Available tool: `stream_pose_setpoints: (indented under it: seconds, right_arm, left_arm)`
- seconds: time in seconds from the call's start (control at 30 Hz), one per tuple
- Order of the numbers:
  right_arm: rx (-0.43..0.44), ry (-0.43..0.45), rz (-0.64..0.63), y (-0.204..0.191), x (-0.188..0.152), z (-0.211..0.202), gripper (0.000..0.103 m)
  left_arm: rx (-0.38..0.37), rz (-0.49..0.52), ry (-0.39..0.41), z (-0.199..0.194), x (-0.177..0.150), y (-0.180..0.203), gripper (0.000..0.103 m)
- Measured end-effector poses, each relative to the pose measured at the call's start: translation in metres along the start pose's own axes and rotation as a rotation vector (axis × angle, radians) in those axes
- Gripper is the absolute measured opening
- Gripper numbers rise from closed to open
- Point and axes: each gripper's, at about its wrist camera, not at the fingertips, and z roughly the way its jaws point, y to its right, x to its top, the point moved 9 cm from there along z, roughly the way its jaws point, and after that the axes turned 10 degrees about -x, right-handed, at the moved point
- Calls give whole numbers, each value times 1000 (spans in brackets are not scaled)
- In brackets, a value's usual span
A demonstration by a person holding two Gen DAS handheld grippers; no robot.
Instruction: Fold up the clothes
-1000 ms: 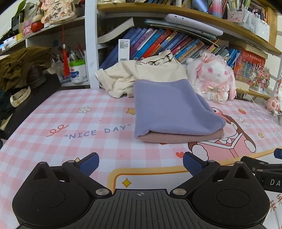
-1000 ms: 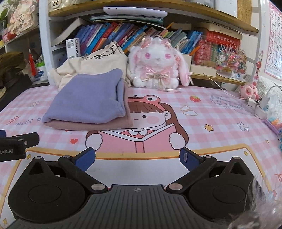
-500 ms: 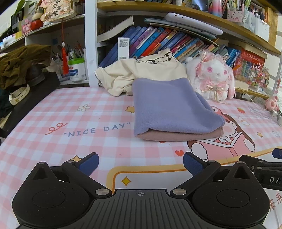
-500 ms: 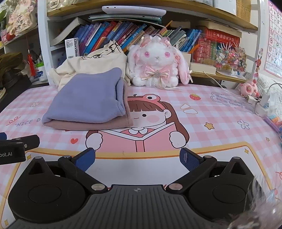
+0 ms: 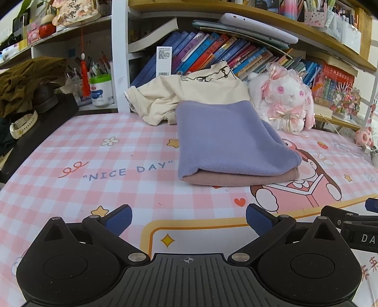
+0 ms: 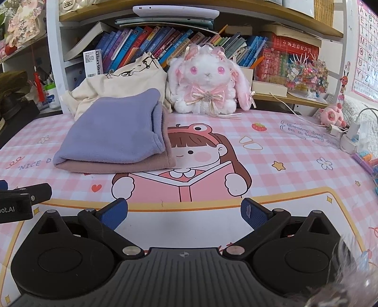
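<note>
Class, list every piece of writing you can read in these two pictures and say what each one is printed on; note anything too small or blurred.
"NICE DAY": on the pink checked table mat.
"usmile": on the white tagged box among the books.
"DA", cut off: on the right claw body.
"ot.AI", cut off: on the left claw body.
Alphabet letters such as "A", "B", "J", "M": on the wall chart.
Book spines, the hanging sign, cursive on the mat: too small or blurred.

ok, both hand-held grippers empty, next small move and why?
Probably reach the left hand-held gripper towards the crumpled cream T-shirt: it lies unfolded behind the folded lilac garment stacked on the folded pink one; both jaws open.
</note>
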Motion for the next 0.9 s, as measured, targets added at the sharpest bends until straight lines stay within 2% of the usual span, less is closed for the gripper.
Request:
stream_pose_setpoints:
  seconds: [0.9]
  right_arm:
    - [3, -8, -7, -2, -1, 1, 103]
  left_arm:
    - [-10, -4, -1, 0, -1, 1, 103]
